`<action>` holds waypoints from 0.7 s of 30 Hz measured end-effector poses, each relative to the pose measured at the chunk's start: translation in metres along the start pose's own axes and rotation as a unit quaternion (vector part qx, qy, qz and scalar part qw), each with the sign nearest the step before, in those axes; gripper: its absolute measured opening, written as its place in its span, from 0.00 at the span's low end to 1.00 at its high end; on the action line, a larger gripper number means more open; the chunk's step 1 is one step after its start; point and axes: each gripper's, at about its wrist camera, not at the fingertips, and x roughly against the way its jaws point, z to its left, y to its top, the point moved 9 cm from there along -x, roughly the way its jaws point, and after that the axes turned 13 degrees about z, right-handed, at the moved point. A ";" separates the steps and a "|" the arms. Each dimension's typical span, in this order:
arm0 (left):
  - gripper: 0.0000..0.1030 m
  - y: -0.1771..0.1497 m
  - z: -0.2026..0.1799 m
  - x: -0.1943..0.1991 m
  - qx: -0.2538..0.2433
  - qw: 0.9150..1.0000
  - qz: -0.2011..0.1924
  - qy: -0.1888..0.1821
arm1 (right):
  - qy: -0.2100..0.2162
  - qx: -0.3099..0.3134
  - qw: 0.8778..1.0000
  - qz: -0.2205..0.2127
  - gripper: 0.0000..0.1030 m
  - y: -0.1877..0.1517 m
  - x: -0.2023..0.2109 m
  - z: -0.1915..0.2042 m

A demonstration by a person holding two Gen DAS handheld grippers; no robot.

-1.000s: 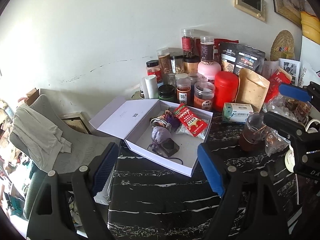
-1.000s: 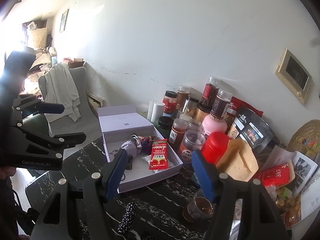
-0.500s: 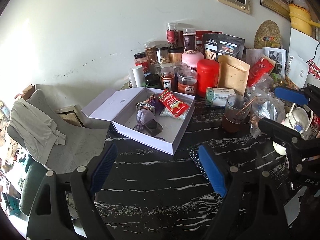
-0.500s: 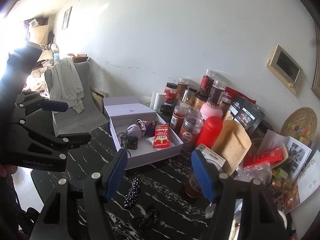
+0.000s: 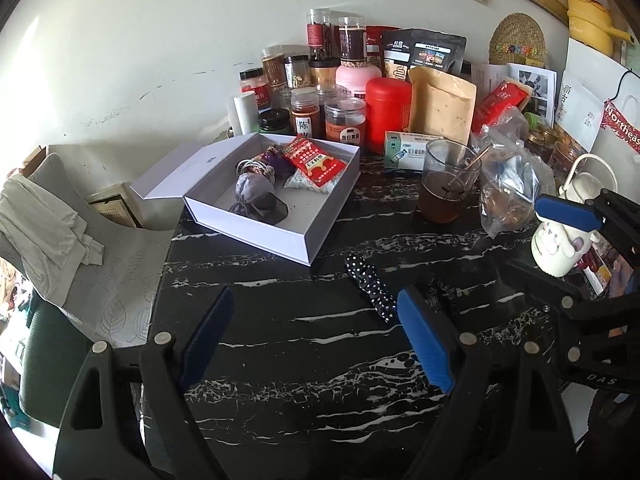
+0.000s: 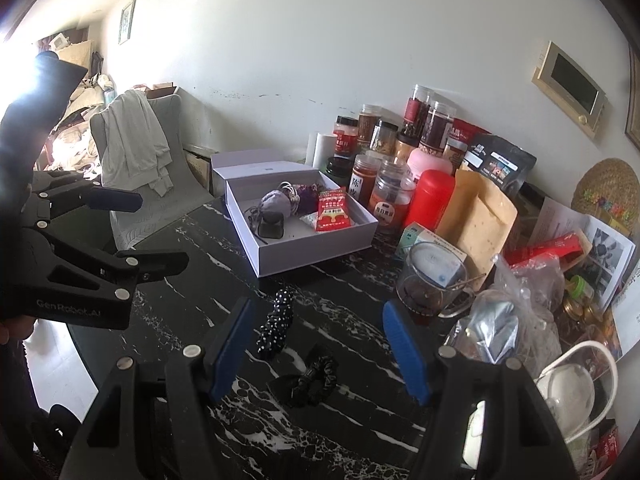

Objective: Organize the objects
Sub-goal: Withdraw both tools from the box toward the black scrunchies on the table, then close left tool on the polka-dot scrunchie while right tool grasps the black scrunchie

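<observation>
An open white box (image 5: 316, 236) (image 6: 312, 258) sits on the black marble table (image 5: 288, 344) and holds a red packet (image 5: 314, 158), a grey pouch (image 5: 252, 190) and small trinkets. A polka-dot scrunchie (image 5: 370, 282) (image 6: 276, 322) and a black scrunchie (image 6: 314, 378) lie on the table in front of the box. My left gripper (image 5: 316, 340) is open and empty above the table, short of the scrunchie. My right gripper (image 6: 316, 346) is open and empty, above the two scrunchies.
Spice jars (image 5: 316, 80), a red canister (image 5: 388, 114), bags and a medicine box (image 5: 412, 154) crowd the back. A glass cup with brown liquid (image 5: 446, 186), a plastic bag (image 5: 508, 196) and a white mug (image 5: 564, 248) stand to the right. A chair with cloth (image 5: 52, 236) is left.
Both grippers have pulled back and up from the box. The two scrunchies on the table have come into view. Both stay open.
</observation>
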 end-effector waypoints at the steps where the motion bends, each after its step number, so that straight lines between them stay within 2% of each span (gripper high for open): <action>1: 0.81 -0.002 -0.003 -0.005 -0.001 1.000 0.002 -0.004 | 0.001 -0.002 1.000 0.003 0.65 -0.003 -0.003 0.000; 8: 0.81 -0.019 -0.020 -0.043 -0.018 0.999 0.029 -0.028 | 0.012 -0.012 0.999 0.030 0.65 -0.027 -0.033 0.001; 14: 0.81 -0.024 -0.023 -0.071 -0.023 0.998 0.036 -0.037 | 0.032 -0.018 0.997 0.062 0.65 -0.050 -0.062 0.004; 21: 0.81 -0.027 -0.024 -0.101 -0.015 0.997 0.053 -0.058 | 0.048 -0.040 0.993 0.095 0.65 -0.068 -0.092 -0.003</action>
